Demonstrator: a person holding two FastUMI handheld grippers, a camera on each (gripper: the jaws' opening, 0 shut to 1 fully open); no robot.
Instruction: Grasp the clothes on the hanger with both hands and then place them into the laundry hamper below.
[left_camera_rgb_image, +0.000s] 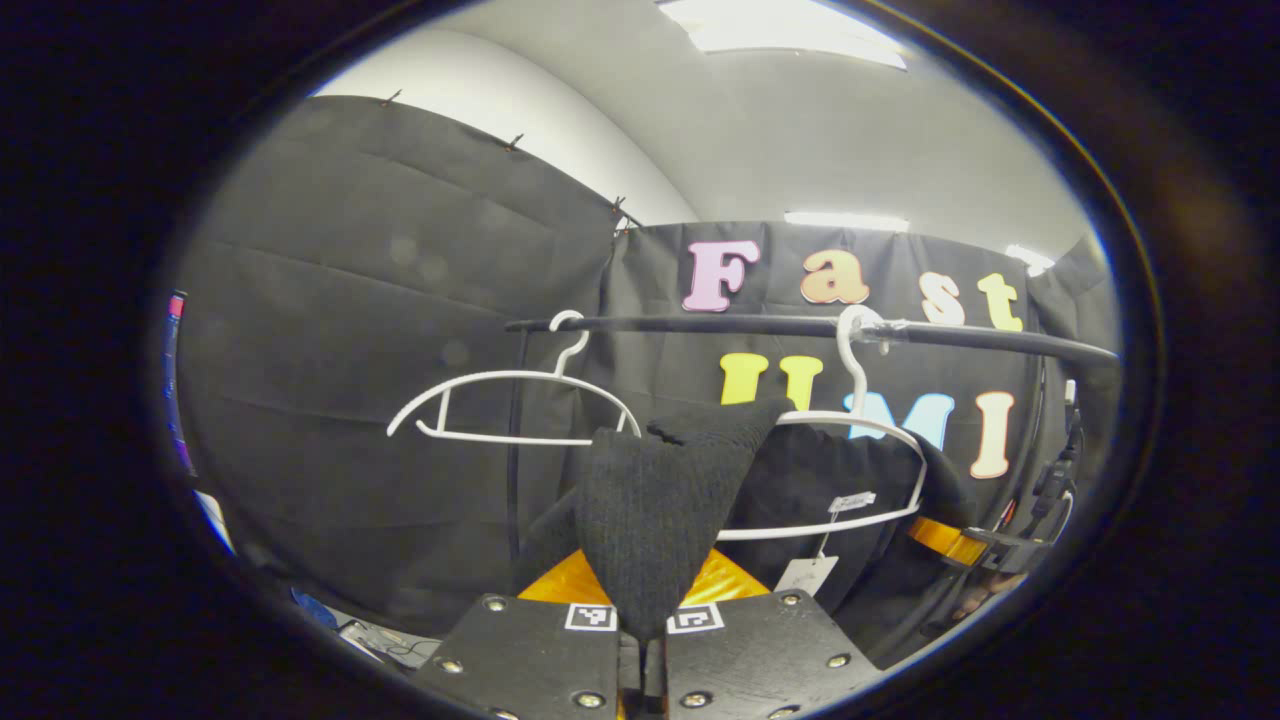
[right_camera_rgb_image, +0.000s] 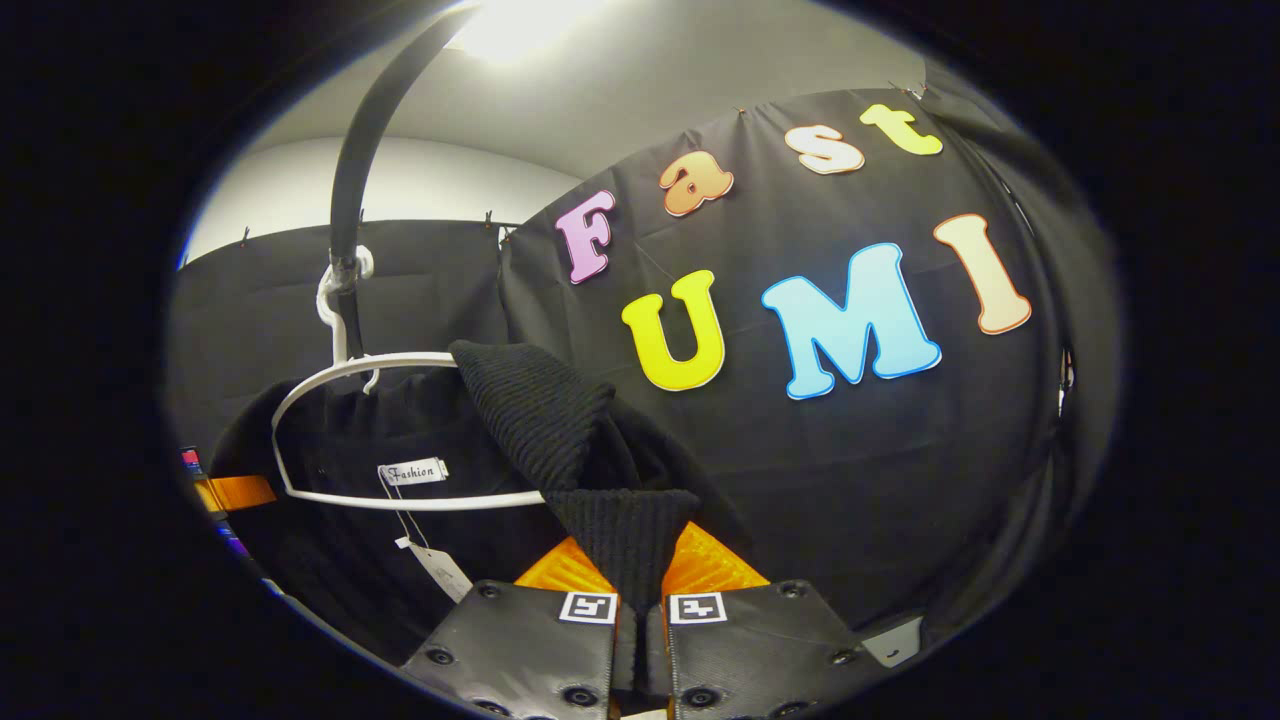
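Both claws are pinching the black ribbed knit garment (left_camera_rgb_image: 650, 510): left claw (left_camera_rgb_image: 641, 640) and right claw (right_camera_rgb_image: 640, 625) each clamped on 1 shoulder, stretching it across the white wire hanger (right_camera_rgb_image: 400, 430) (hamper unseen).

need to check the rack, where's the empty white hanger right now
In the left gripper view, the empty hanger hangs on the black rail, left of the hanger carrying the black garment.

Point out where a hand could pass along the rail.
Free: the rail stretch between the empty hanger and the hanger carrying the black sweater. Crowded: around that sweater, where the left gripper and right gripper both pinch it.
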